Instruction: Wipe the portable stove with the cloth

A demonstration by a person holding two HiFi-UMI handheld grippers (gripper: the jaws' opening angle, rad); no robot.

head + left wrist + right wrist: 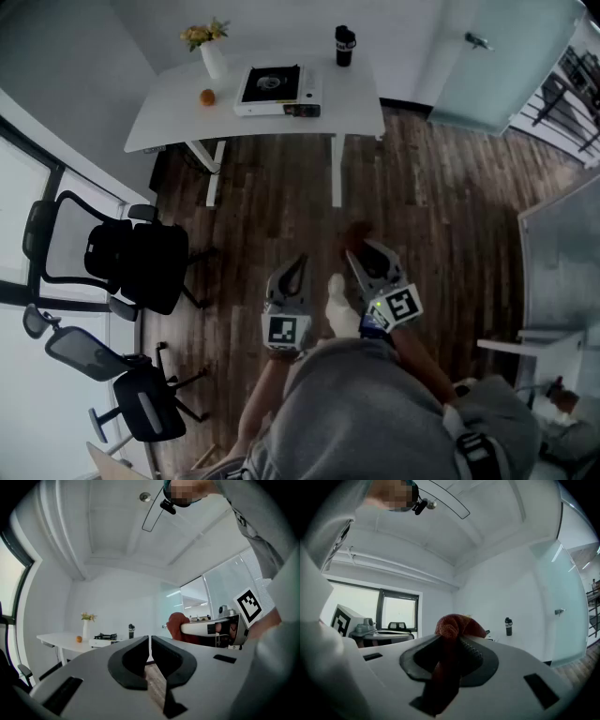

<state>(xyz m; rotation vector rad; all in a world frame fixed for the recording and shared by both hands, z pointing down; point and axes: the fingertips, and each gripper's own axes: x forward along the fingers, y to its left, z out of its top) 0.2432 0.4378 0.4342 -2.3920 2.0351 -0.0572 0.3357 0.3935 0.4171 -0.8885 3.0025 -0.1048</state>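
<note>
On the tabletop point(361, 108), midway along and nearer the front edge than the back: the stove point(275, 89), black on top, white-sided, untouched. Near its left end, an orange point(207, 97); behind that, toward the back-left corner, a white vase point(214, 60) of yellow flowers point(204, 34). By the back edge, right of the stove, a dark bottle point(345, 45), upright.

Well apart from the table, over the wood floor point(450, 216), side by side before a person point(366, 412) in grey: both grippers, held level, pointing toward the table. On the left, the left gripper point(150, 644), fingers together, tip to tip, nothing between them. On the right, the right gripper point(449, 641), fingers clamped on the cloth point(457, 624): a rust-red bunch bulging above the tips, the rest hanging down between the pads. In the left gripper view, the same cloth as a red lump at the neighbouring gripper's tip, near the closed left tips but apart from them.

At the floor's left side, by the window, left of the grippers: two black chairs point(131, 258), one behind the other.
</note>
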